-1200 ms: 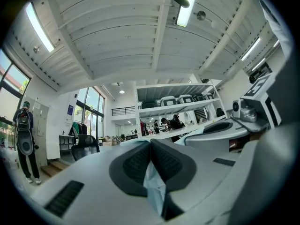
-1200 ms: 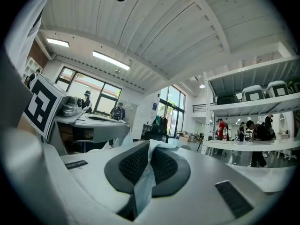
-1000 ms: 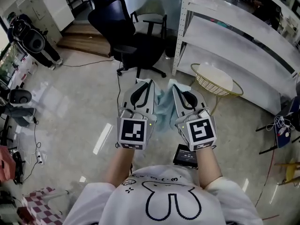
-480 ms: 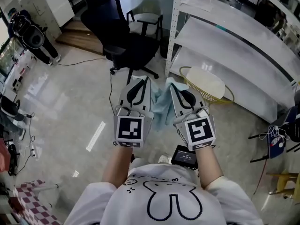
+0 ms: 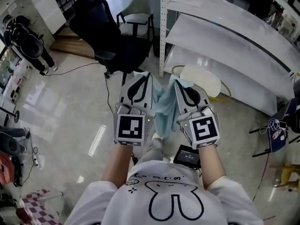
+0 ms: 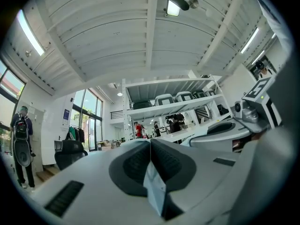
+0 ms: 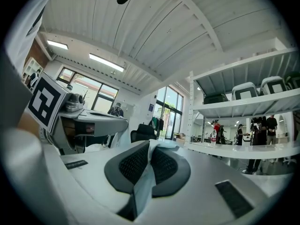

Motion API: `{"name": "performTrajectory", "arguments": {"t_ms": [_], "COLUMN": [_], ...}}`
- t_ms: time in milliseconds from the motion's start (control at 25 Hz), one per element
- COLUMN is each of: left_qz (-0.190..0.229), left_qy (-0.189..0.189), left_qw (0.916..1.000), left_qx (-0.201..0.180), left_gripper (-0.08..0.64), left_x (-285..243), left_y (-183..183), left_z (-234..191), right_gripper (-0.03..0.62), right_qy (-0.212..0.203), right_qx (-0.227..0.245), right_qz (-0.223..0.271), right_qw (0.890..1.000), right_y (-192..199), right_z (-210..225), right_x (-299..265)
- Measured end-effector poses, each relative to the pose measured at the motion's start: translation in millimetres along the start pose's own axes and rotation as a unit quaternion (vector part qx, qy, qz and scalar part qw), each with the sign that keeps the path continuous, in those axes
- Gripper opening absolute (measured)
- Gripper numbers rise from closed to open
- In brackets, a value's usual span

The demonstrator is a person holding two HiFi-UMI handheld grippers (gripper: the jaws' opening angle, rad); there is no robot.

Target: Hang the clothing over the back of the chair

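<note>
A glossy pale floor fills most of the head view. A white shelving rack runs along the upper right. To its left stands the black office chair, ahead of the grippers, with a pale armchair just behind it. At the bottom edge is the person, in a white shirt with a line drawing on it, both forearms reaching forward.

The light blue garment is up off the floor. It hangs in a bunch between the two grippers and is not on the chair. A wire basket with something pale inside sits at the foot of the rack, just right of the right gripper.

The left gripper and right gripper lie side by side, pointing away from the person. Each carries a marker cube, left and right. In the left gripper view, the left gripper has its dark pads pressed together on a thin fold of the garment, which comes out below them. In the right gripper view, the right gripper is likewise clamped on the garment, with a little cloth puffing above the pads and a strip trailing down. A small black device shows at the person's waist.
</note>
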State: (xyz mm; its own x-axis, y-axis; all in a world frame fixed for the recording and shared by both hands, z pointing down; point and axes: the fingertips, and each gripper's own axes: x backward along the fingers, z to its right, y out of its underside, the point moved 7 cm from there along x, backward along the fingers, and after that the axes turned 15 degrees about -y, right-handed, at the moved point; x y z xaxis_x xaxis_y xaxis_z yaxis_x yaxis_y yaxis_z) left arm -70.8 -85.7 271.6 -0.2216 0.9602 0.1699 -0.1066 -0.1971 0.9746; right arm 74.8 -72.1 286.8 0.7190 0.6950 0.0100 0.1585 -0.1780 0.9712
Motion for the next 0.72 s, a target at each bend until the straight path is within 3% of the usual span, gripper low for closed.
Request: {"name": "performTrajectory", "arguments": {"t_ms": [280, 720], "left_qz": [0.051, 0.136], "left_qy": [0.044, 0.103], "left_qw": [0.9977, 0.9843], "left_qx": [0.005, -0.044], "left_gripper": [0.028, 0.028], "left_x": [-68.9, -199.0], "left_y": [-24.5, -73.0], "left_z": [12.0, 25.1], "right_gripper": [0.015, 0.015], "right_qy": [0.015, 0.057], "right_qx": [0.046, 0.118], "right_qz": [0.005, 0.009], "right_qw": [0.999, 0.991], "right_y": [-19.0, -51.3], "right_z": [64.3, 168.9], "right_x": [-15.6, -67.2]}}
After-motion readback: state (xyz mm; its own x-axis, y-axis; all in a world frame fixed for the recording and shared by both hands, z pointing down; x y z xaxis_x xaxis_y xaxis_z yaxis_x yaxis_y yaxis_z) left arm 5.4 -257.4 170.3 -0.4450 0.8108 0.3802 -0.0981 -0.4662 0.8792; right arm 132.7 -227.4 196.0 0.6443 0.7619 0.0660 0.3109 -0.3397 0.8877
